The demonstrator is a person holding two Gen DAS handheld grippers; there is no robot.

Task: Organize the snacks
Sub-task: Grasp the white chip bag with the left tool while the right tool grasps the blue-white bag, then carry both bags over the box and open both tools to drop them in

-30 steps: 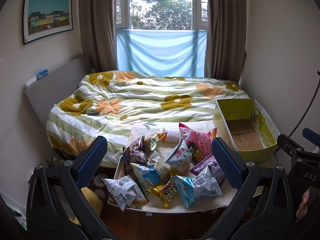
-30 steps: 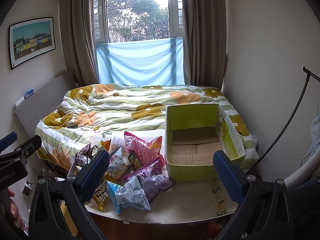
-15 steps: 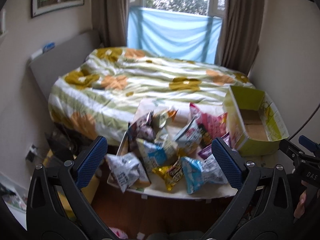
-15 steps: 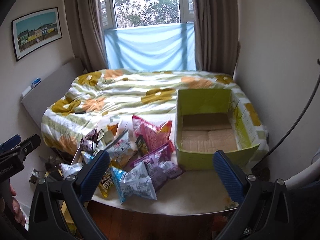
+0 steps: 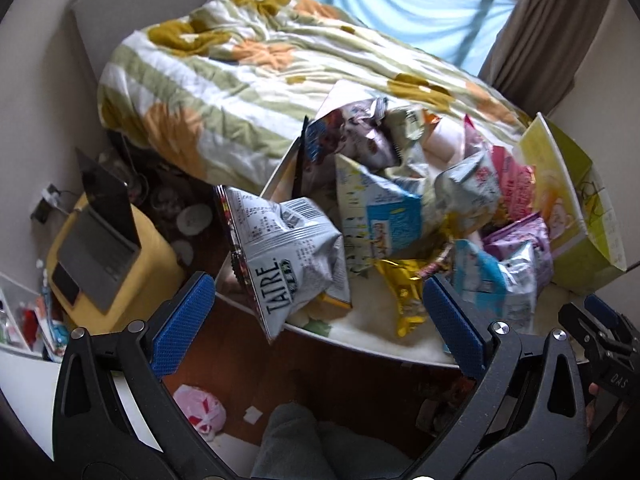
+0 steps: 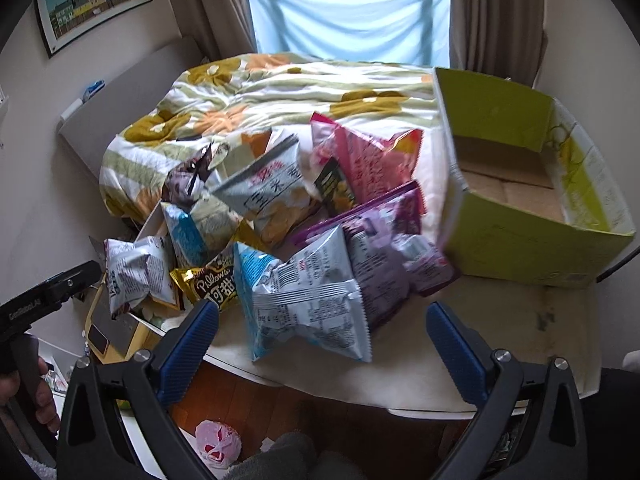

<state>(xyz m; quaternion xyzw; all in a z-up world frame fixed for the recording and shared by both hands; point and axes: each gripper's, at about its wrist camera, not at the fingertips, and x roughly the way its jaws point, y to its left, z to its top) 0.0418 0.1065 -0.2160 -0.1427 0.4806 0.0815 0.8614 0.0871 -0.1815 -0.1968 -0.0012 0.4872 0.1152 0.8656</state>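
White table [image 6: 520, 320], one green box [image 6: 520, 240], two grippers, jaws apart

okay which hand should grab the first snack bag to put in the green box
Right, probably. The right tongs are open directly in front of the silver-and-blue bag, with the green box just to their right. The left tongs face the grey bag, farther from the box.

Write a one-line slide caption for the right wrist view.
Open right gripper faces a blue-and-silver snack bag atop a snack pile, beside an empty green cardboard box.
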